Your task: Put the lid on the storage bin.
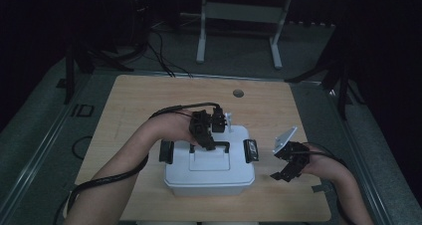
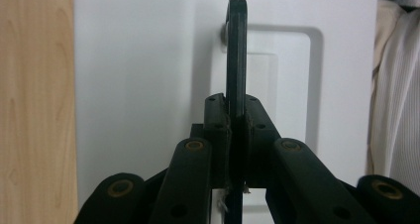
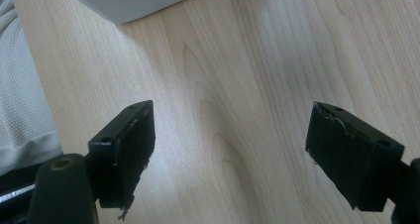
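Handle (image 2: 236,55) upright, pinched by left gripper (image 2: 236,122), long axis crosswise over lid (image 2: 148,85)

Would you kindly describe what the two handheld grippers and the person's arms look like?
Both the left gripper and the right gripper are black, with jointed linkages, brass-coloured pivot pins and flat rectangular fingers. A black cable trails from the left one; a grey three-cornered plate tops the right. The forearms are bare.
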A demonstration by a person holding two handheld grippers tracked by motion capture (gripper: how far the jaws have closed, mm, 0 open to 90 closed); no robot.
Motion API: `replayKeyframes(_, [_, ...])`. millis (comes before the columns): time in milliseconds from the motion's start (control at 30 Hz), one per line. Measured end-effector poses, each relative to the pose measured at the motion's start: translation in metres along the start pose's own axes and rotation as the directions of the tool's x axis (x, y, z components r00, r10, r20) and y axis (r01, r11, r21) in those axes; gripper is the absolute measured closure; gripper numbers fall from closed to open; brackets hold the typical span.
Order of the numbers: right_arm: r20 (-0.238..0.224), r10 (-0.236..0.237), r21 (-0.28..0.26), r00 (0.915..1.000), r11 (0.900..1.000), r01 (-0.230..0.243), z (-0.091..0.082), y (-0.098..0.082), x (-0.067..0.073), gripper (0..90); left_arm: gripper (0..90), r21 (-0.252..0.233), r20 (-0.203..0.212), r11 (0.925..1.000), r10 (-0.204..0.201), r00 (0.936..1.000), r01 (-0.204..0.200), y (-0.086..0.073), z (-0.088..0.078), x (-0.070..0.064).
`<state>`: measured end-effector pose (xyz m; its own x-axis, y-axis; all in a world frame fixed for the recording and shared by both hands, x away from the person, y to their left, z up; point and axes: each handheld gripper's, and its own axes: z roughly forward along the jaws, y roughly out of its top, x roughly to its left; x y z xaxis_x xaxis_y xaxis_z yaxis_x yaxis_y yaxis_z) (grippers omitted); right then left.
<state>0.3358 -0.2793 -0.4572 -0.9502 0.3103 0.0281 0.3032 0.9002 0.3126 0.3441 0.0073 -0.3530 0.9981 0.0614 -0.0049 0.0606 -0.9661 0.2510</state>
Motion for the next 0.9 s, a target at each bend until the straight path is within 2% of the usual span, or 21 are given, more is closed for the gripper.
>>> replayKeyframes(233, [-0.005,-0.003,0.0,1.0,1.0,0.003,0.003,0.0,0.001,18.8,84.0,0.021,-0.011,0.9998,0.001,0.9999,-0.001,0.001,0.006,0.003])
replayKeyframes(567, [-0.012,-0.005,0.002,0.9999,1.0,0.005,0.005,0.001,0.001,18.8,83.9,-0.004,0.007,0.9999,-0.016,0.9998,0.016,-0.002,0.008,0.006])
replayKeyframes(667, [-0.013,-0.002,0.001,0.9999,1.0,0.002,0.005,0.001,0.001,18.8,83.4,-0.003,0.001,0.9999,-0.013,0.9999,0.013,-0.002,0.008,0.006])
replayKeyframes(700, [-0.013,0.0,0.001,0.9999,1.0,0.0,0.005,0.001,0.001,18.8,80.5,-0.003,-0.016,0.9999,-0.012,0.9998,0.012,-0.002,0.007,0.006])
replayKeyframes(767, [-0.012,-0.005,0.0,0.9999,1.0,0.005,0.005,0.002,0.002,18.8,67.2,0.001,-0.041,0.9997,-0.024,0.9989,0.024,-0.004,0.008,0.006])
replayKeyframes(833, [-0.011,-0.007,-0.002,0.9999,1.0,0.007,0.004,0.002,0.002,18.8,64.9,0.006,-0.057,0.9991,-0.042,0.9975,0.042,-0.007,0.008,0.008])
replayKeyframes(900, [-0.011,-0.007,-0.002,0.9999,1.0,0.006,0.004,0.003,0.001,18.8,52.5,0.001,-0.064,0.9984,-0.056,0.9964,0.056,-0.009,0.008,0.009])
